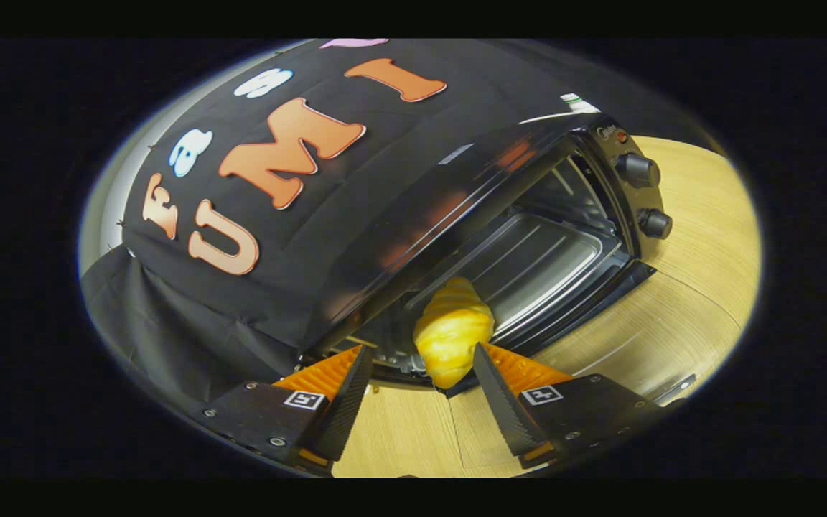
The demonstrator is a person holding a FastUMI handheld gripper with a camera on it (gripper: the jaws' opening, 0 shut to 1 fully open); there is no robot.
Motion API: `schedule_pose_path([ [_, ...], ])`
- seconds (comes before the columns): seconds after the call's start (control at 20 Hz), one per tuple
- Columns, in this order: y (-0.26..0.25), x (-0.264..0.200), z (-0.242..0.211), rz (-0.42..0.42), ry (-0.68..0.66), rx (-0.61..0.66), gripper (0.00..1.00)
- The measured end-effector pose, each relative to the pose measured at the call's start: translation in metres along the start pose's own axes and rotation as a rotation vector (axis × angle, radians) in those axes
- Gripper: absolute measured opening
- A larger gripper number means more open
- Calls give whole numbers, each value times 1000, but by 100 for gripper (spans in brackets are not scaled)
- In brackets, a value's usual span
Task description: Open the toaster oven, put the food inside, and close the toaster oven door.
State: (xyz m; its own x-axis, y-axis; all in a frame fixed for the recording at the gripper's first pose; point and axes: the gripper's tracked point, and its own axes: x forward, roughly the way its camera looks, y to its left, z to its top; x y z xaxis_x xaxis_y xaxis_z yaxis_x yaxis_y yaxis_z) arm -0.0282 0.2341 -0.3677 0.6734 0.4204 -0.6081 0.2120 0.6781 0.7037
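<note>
Your tongs stand open, lower centre; the croissant perches on the oven door's lip and may roll onto the worktop.

No wording can be read: the toaster oven bears a small script logo above its knobs, too blurred to make out, and each finger carries a square coded marker.

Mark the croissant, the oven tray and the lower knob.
croissant (451, 334): gripper view, middle of its crust, just ahead of the open gripper (421, 373).
oven tray (535, 262): gripper view, bare ribbed floor beyond the croissant.
lower knob (655, 223): gripper view, its front face on the toaster oven (413, 208) panel.
</note>
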Motion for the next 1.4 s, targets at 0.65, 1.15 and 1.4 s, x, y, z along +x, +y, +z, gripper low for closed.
schedule_pose_path([
  [0.65,-64,-111,-74,-75,203,-220,90],
  [1.15,-150,-117,-74,-295,396,-464,94],
  [1.4,-154,-101,-88,-311,524,-504,95],
])
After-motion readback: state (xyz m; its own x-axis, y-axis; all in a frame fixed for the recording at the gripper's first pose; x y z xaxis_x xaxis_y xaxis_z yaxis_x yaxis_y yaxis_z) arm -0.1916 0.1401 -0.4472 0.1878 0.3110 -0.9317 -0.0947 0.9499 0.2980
